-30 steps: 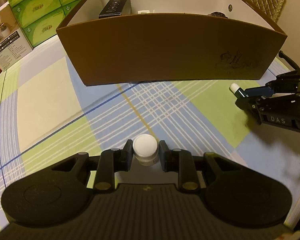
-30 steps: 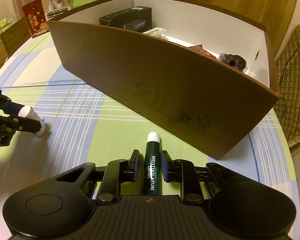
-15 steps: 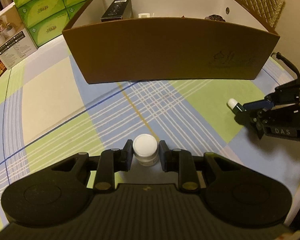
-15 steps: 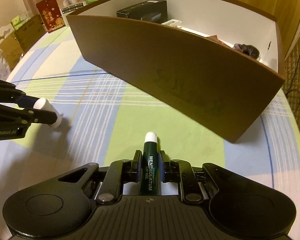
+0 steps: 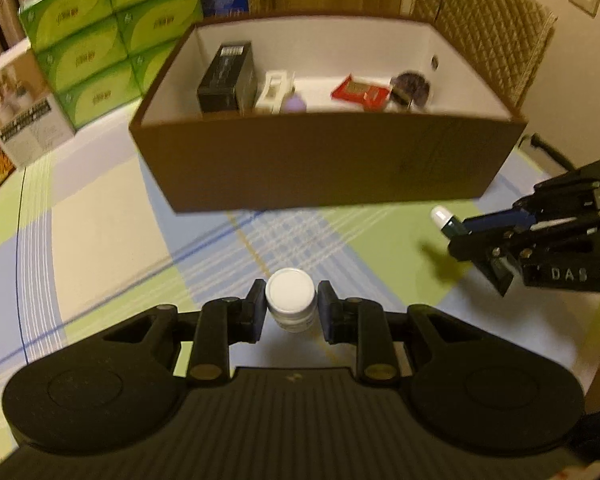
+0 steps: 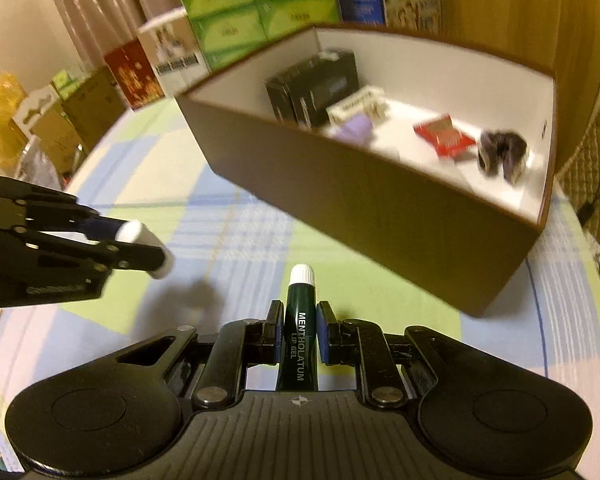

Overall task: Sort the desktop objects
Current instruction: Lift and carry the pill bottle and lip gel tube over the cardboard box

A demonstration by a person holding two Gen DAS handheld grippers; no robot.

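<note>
My left gripper (image 5: 291, 308) is shut on a small white-lidded jar (image 5: 290, 297) and holds it above the plaid tablecloth. My right gripper (image 6: 298, 330) is shut on a dark green Mentholatum lip gel tube (image 6: 299, 328) with a white cap. The brown cardboard box (image 5: 328, 164) with a white inside stands ahead of both. It holds a black box (image 5: 228, 78), a white item, a purple item, a red packet (image 5: 360, 92) and a dark scrunchie. The right gripper shows in the left wrist view (image 5: 460, 232), the left gripper in the right wrist view (image 6: 140, 248).
Green tissue boxes (image 5: 108, 40) and other cartons stand stacked behind the box at the left. A quilted chair back (image 5: 484, 28) is behind it at the right. The table edge (image 5: 596, 344) curves close on the right.
Both grippers have risen with their objects, so the inside of the box and its contents now show. The grips have not changed.
</note>
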